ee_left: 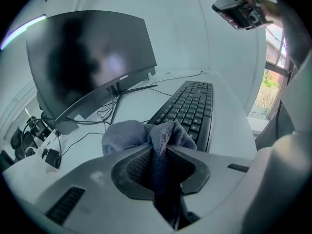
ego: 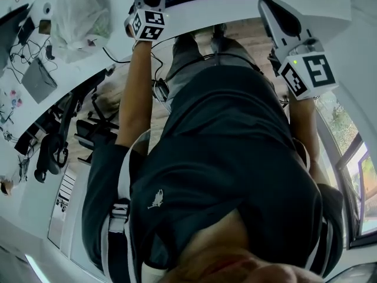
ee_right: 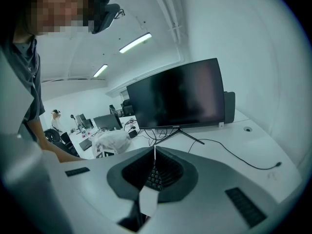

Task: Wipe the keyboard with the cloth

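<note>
Left gripper view first: what is the left gripper (ee_left: 158,150) holding?

Its jaws are clamped on a bunched grey-blue cloth (ee_left: 129,135). Most of the wad bulges out past the tips, which I'd say leaves soft fabric, not plastic, to meet the keys.

And where is that relative to the keyboard (ee_left: 190,108)?

Just off the near end of the black keyboard, over the white desk (ee_left: 229,116), with the monitor (ee_left: 87,62) beyond to the left. I can't tell whether the cloth touches the desk. My guess is the wipe is set to start from that end.

The right gripper (ee_right: 155,152)?

Jaws closed at the tips, nothing between them; only keys show through the slit behind. It is held up and aside, probably to keep the keyboard's length free for the sweep.
</note>
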`<state>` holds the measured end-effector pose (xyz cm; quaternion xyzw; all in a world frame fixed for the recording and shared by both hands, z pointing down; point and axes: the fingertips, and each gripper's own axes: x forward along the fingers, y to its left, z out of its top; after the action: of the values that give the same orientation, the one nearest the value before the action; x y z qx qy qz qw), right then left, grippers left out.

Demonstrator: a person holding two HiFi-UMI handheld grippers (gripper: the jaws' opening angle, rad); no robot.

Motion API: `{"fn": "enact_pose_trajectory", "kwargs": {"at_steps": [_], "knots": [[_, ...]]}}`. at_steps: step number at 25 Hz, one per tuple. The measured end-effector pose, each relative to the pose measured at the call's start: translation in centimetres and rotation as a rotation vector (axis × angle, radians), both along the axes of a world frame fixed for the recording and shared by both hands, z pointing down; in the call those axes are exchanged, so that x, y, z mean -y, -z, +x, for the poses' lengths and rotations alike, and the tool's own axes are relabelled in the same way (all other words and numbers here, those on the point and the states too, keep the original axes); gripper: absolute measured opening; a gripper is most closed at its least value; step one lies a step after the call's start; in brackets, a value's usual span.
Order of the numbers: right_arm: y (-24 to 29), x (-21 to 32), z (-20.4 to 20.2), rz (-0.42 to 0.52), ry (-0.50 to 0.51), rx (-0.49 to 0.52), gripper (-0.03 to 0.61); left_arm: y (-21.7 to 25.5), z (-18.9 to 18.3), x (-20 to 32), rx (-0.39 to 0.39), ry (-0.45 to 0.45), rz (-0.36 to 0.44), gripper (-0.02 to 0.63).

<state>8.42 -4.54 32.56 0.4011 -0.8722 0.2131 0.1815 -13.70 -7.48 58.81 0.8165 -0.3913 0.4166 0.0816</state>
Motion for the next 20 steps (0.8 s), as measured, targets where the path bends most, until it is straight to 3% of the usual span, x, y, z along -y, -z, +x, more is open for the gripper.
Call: {"fn": "enact_pose_trajectory", "kwargs": {"at_steps": [6,8,11,17,20], "knots": [[0.1,0.0,-0.5,-0.002,0.016,0.001,0.011,0.3,12.1,0.2,-0.055,-0.213,0.034,0.055],[0.2,0.0,-0.7,0.0,0.022,-0.001,0.011,0.4,14.0,0.2,-0.055,-0.258,0.034,0.055],[0.2,0.0,-0.6,0.003,0.018,0.001,0.011,0.4,11.6,0.0,-0.022,-0.244,0.031,0.055],[-0.2,0.0,0.1,-0.002,-0.006,0.014,0.011,-0.2,-1.4,-1.9,0.066,-0.032,-0.016,0.055],[-0.7,-0.1,0.1,-0.017,-0.003,0.013,0.011,-0.1,0.5,-2.1,0.023,-0.054,-0.018,0.055]]}}
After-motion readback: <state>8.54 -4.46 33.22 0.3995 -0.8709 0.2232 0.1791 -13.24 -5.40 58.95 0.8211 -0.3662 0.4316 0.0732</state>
